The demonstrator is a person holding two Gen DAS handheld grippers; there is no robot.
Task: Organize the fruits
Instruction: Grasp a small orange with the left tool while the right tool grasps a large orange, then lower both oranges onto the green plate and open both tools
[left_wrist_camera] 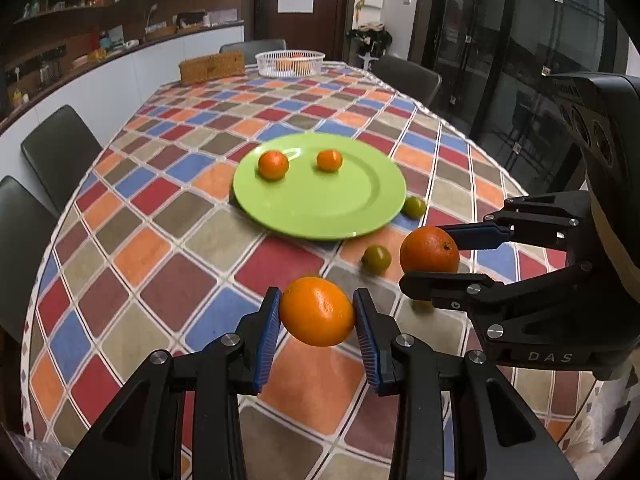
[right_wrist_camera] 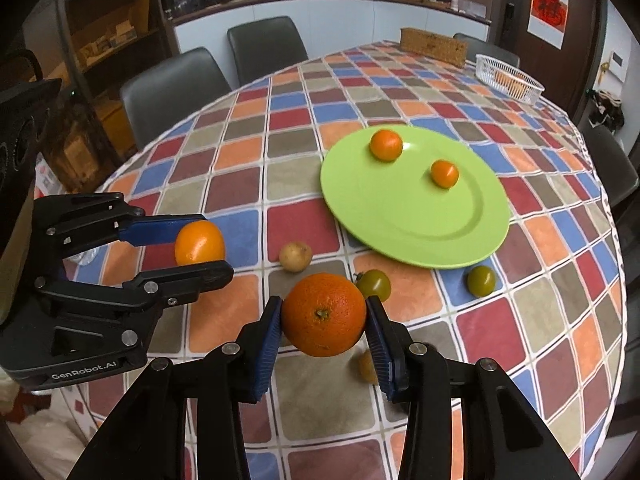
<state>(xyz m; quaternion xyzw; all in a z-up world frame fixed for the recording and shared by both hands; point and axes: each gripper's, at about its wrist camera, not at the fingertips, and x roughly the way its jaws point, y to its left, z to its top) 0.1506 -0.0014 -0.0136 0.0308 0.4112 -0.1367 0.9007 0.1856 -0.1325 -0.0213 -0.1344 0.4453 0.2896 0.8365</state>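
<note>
My left gripper (left_wrist_camera: 316, 312) is shut on a smooth orange (left_wrist_camera: 316, 311), held above the checked tablecloth. To its right, my right gripper (left_wrist_camera: 426, 258) is shut on a darker, rougher orange (left_wrist_camera: 429, 250). The right wrist view shows the same: right gripper (right_wrist_camera: 324, 316) pinching the dark orange (right_wrist_camera: 324, 314), left gripper (right_wrist_camera: 202, 250) clamping the smooth orange (right_wrist_camera: 199, 243). Ahead lies a green plate (left_wrist_camera: 320, 204) (right_wrist_camera: 420, 216) bearing two small tangerines (left_wrist_camera: 273, 165) (left_wrist_camera: 329, 160). Two green fruits (right_wrist_camera: 376, 285) (right_wrist_camera: 481, 280) and a pale yellowish one (right_wrist_camera: 295, 256) lie on the cloth by the plate.
A brownish fruit (right_wrist_camera: 366, 366) lies half hidden behind my right finger. At the table's far end stand a white basket (left_wrist_camera: 290, 63) holding oranges and a woven box (left_wrist_camera: 212, 66). Dark chairs (right_wrist_camera: 172, 84) ring the table.
</note>
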